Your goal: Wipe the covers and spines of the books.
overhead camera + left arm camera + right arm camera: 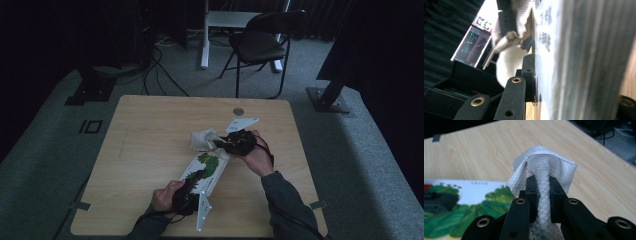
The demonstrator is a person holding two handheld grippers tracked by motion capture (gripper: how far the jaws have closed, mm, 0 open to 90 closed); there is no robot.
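Book (574, 60) blurred at close range; cloth (544, 170) bottom cut off.

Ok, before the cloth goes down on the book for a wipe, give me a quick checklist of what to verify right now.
1. Right gripper shut on the white cloth: ok, the cloth is pinched between the jaws.
2. Left gripper shut on the picture book: ok, the jaws clamp its near edge.
3. Book lying flat on the wooden table: ok in the high view.
4. Cloth over the book's far end: ok, it hangs at that end; contact cannot tell.
5. Cloth bunched rather than spread: not ok for a wide wipe.
6. Dirt on the cover: cannot tell.
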